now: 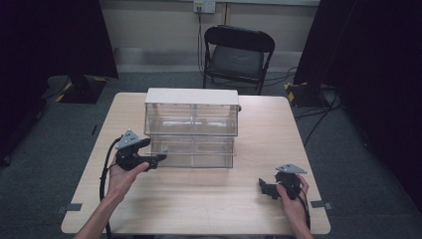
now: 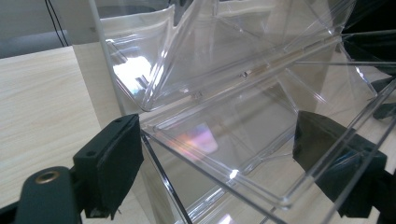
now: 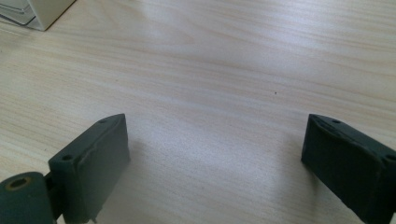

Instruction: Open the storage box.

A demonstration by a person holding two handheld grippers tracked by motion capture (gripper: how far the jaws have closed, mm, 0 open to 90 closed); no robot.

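A clear plastic drawer cabinet (image 1: 191,119) with a white top stands at the middle of the table. Its lower left drawer (image 1: 171,152) looks pulled forward. My left gripper (image 1: 158,160) is at that drawer's front left corner. In the left gripper view the left gripper (image 2: 215,163) is open, and the clear drawer (image 2: 219,135) lies between its wide-apart jaws; I cannot tell whether they touch it. My right gripper (image 1: 263,188) hovers low over the table's front right. It is open in the right gripper view (image 3: 215,163), with bare wood between the fingers (image 3: 93,163).
The light wooden table (image 1: 199,199) has free room in front of the cabinet. A black folding chair (image 1: 238,55) stands behind the table's far edge. Dark curtains hang on both sides, and cables lie on the floor at the right. The cabinet's corner (image 3: 42,11) is far off in the right gripper view.
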